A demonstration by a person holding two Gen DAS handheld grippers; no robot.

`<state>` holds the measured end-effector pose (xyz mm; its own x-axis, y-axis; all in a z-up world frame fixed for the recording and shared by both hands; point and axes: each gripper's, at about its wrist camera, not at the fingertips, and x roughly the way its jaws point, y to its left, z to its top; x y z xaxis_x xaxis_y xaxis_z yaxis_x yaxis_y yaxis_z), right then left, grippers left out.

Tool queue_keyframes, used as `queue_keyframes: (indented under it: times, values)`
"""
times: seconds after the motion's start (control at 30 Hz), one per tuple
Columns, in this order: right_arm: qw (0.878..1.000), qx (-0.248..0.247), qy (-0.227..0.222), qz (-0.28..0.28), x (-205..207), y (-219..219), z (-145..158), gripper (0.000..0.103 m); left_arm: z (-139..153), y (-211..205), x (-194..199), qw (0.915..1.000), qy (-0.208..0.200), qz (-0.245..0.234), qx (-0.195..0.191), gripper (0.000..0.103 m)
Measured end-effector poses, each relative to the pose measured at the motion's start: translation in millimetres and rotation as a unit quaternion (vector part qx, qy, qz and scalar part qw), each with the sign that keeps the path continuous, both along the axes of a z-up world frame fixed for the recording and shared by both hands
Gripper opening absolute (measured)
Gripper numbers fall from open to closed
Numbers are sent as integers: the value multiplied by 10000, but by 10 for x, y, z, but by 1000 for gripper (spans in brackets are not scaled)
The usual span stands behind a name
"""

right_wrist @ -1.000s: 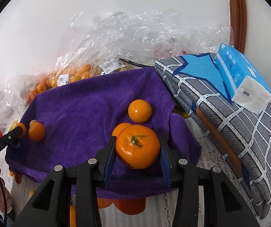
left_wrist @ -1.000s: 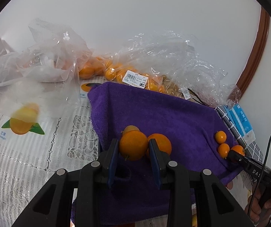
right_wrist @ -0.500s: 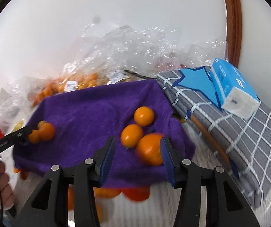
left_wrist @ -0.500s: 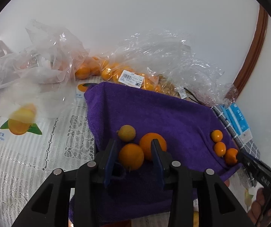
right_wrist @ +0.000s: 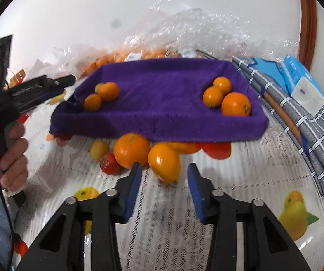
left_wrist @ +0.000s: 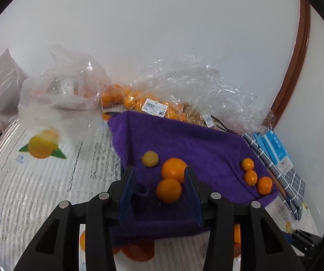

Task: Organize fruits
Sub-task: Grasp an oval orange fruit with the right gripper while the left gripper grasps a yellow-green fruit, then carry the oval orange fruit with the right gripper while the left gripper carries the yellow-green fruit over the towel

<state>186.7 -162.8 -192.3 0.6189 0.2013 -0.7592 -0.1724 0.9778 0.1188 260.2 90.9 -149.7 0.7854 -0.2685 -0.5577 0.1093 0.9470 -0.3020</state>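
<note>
We see a table under a white lace cloth [right_wrist: 166,221] with fruit prints. Directly on it: purple towel [right_wrist: 162,103], loose oranges [right_wrist: 131,150] at the towel's near edge, plastic bags [left_wrist: 62,99], folded checked cloth [right_wrist: 315,135].

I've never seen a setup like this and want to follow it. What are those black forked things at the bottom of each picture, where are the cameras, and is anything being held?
There is no robot: a person holds a hand-operated claw in each hand, each with a fisheye camera looking along its two fingers. One picture is from the left claw, the other from the right claw. The right view also shows the person's hand gripping the left tool.

On the patterned tablecloth lies a purple towel with two small groups of oranges, more fruit at its near edge, and bags of fruit by the wall.

Neither claw holds anything. The left claw's jaws are opening, an orange lying loose between them; the right claw's jaws are closing near another fruit without pressing it.
</note>
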Motion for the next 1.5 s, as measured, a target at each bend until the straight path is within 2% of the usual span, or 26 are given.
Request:
queue_keyframes:
  times: [0.07, 0.4, 0.5, 0.57, 0.63, 0.77, 0.9, 1.0, 1.23, 1.27, 1.33, 1.5]
  values:
    - [9999, -118, 97, -7, 51, 22, -46, 32, -23, 2, -68, 10000, 56, -38, 21, 43]
    - [9991, -403, -33, 163, 55, 116, -77, 30, -9, -153, -329, 9988, -23, -490, 35, 43]
    - [9992, -396, 0, 29, -15, -16, -70, 30, 6, -229, -428, 9968, -118, -795, 14, 43]
    - [9993, -369, 40, -75, -50, -135, -71, 30, -4, -304, -463, 9924, -88, -1218, -125, 43]
    - [9993, -325, 58, -149, -53, -226, -88, 31, -47, -395, -447, 9895, 46, -1438, -105, 43]
    - [9995, -254, 194, -72, 7, -217, -153, 31, -228, -545, -351, 9820, 660, -1754, -240, 42]
    - [9994, -297, 123, -91, 63, -176, -152, 31, -286, -589, -348, 9826, 731, -1699, -151, 42]
    - [9998, -90, 111, -123, 61, -240, -145, 31, -352, -601, -295, 9798, 948, -1751, -202, 36]
    - [9994, 252, 41, -230, 36, -338, -124, 31, -422, -693, -246, 9776, 1109, -1789, -39, 36]
    - [9994, 275, 43, -213, 34, -338, -124, 31, -435, -708, -234, 9769, 1153, -1799, -20, 32]
    - [9994, 266, 37, -226, 22, -337, -123, 31, -440, -713, -221, 9762, 1177, -1820, -105, 27]
    - [9994, 274, 35, -229, 17, -337, -123, 31, -420, -718, -242, 9782, 1107, -1754, -119, 27]
